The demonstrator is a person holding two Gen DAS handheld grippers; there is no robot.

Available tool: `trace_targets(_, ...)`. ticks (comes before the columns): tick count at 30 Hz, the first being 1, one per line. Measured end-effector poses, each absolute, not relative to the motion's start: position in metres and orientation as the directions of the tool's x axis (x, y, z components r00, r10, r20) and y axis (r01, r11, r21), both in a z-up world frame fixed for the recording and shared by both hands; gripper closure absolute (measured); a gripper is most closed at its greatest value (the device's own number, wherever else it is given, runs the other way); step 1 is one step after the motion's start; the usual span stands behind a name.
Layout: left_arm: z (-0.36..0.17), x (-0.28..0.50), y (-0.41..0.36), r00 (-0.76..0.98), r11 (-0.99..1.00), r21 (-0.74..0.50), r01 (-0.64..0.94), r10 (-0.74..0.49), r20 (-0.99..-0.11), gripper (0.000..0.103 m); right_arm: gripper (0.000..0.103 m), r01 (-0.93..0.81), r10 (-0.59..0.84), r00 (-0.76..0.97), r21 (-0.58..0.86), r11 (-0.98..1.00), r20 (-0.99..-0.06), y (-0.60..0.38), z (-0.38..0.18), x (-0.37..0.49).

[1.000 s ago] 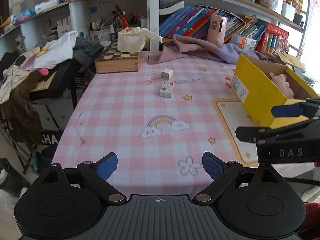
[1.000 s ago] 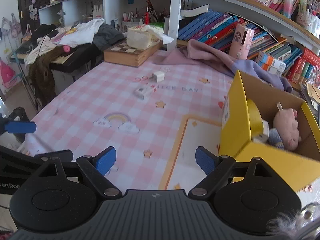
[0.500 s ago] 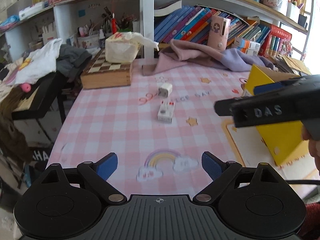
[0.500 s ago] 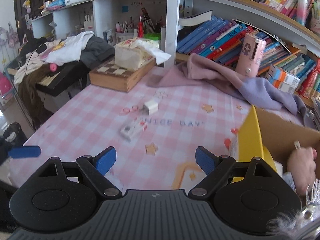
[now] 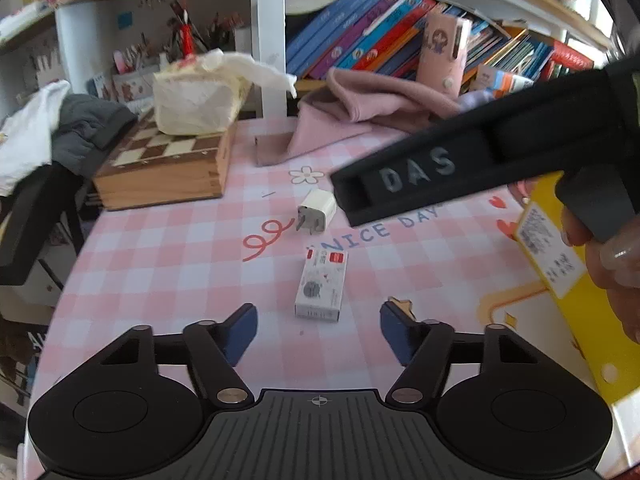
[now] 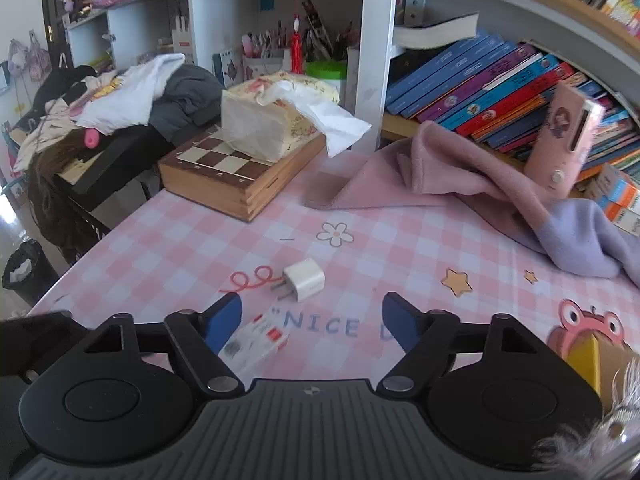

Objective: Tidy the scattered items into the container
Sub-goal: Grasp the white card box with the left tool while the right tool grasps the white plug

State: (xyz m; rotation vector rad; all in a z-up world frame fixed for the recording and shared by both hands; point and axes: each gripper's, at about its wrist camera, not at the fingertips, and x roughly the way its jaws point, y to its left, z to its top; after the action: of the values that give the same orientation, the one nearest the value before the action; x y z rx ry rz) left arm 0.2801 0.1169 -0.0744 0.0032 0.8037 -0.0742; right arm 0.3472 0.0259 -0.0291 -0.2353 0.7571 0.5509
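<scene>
We close in on the last strays: left gripper spread before the small box, right gripper spread, both narrowing, near the white charger mid-table; next, pinch each.

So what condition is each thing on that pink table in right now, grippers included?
Left gripper: open, nothing between the pads, jaws just been closing.
Right gripper: open, empty, jaws just been closing.
White charger plug: lying on its side, prongs showing, untouched.
Small white box: lying flat, untouched.
Yellow container: its top out of view.
Chessboard case: closed, tissue pack on top.
Tissue pack: one tissue pulled out.
Pink cloth: crumpled.
</scene>
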Motion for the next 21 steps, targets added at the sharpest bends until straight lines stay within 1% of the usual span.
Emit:
trace_targets(6,-0.090,0.310,0.113,0.666,0.995,-0.040,0.095,-0.093,-0.740,0.060,0.028,-0.597,0.387,0.525,-0.004,0.802,-0.758,0.049,-0.052,0.385)
trace_targets(10,-0.097,0.319,0.113,0.664,0.996,-0.032,0.084,-0.080,-0.744,0.065,0.038,-0.620,0.379,0.504,-0.020,0.784,-0.776,0.063,-0.069,0.400)
trace_targets(16,-0.097,0.323,0.110,0.673,0.997,-0.015,0.075,-0.062,-0.737,0.071,0.040,-0.619,0.367,0.463,0.001,0.785,-0.807,0.069,-0.087,0.418)
trace_targets(18,-0.097,0.323,0.110,0.674,0.997,-0.013,0.072,-0.059,-0.736,0.074,0.045,-0.619,0.372,0.441,0.024,0.785,-0.817,0.068,-0.092,0.421)
trace_targets(20,-0.096,0.323,0.110,0.673,0.998,-0.010,0.070,-0.055,-0.738,0.074,0.056,-0.614,0.375,0.434,0.036,0.788,-0.819,0.067,-0.096,0.423)
trace_targets(21,-0.096,0.323,0.109,0.672,0.997,-0.006,0.071,-0.052,-0.739,0.075,0.058,-0.615,0.374,0.438,0.031,0.788,-0.817,0.067,-0.095,0.423)
